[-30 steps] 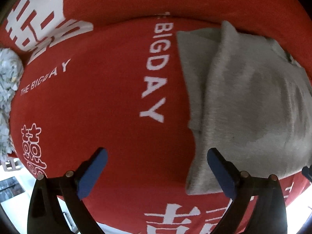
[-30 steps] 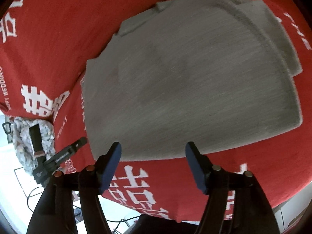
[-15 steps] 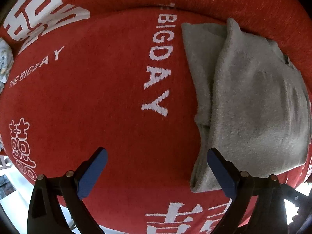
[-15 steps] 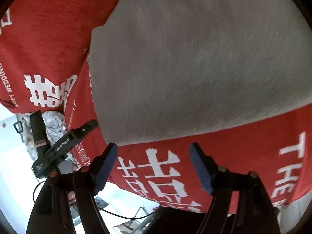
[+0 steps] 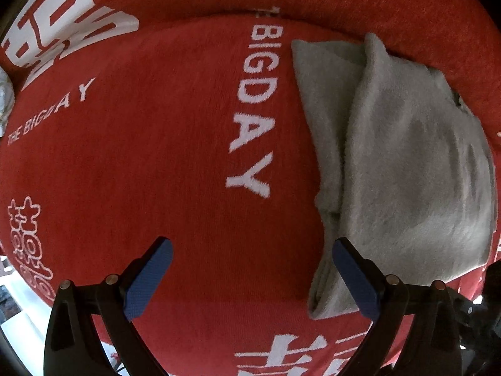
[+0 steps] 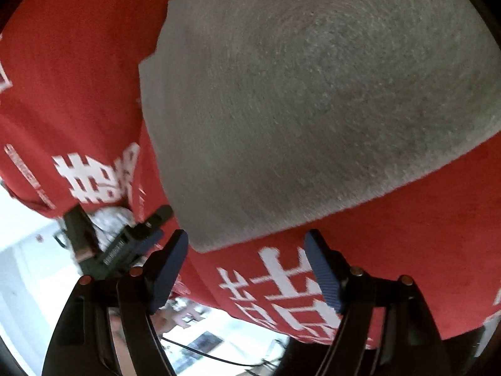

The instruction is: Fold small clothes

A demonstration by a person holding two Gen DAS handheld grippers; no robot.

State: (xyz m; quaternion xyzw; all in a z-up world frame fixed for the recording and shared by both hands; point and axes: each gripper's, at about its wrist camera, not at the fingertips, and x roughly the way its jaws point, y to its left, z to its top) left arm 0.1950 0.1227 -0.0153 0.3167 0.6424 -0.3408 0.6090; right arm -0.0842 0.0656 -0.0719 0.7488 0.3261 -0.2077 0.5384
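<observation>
A folded grey fleece garment (image 5: 407,169) lies on a red blanket (image 5: 141,156) with white lettering. In the left wrist view it is at the right, its layered edge facing me. My left gripper (image 5: 250,279) is open and empty, its right finger at the garment's near left corner. In the right wrist view the garment (image 6: 313,94) fills the upper frame, close up. My right gripper (image 6: 247,269) is open and empty, just in front of the garment's near edge. The left gripper's body (image 6: 125,244) shows at lower left there.
The red blanket (image 6: 407,235) drapes over the front edge of the surface. A patterned pale cloth (image 6: 109,219) lies at the left, also at the edge of the left wrist view (image 5: 4,100). White floor and cables (image 6: 203,351) show below the edge.
My right gripper has moved closer to the garment, which now fills its view. My left gripper has shifted slightly; the garment sits a little more to the right in its view.
</observation>
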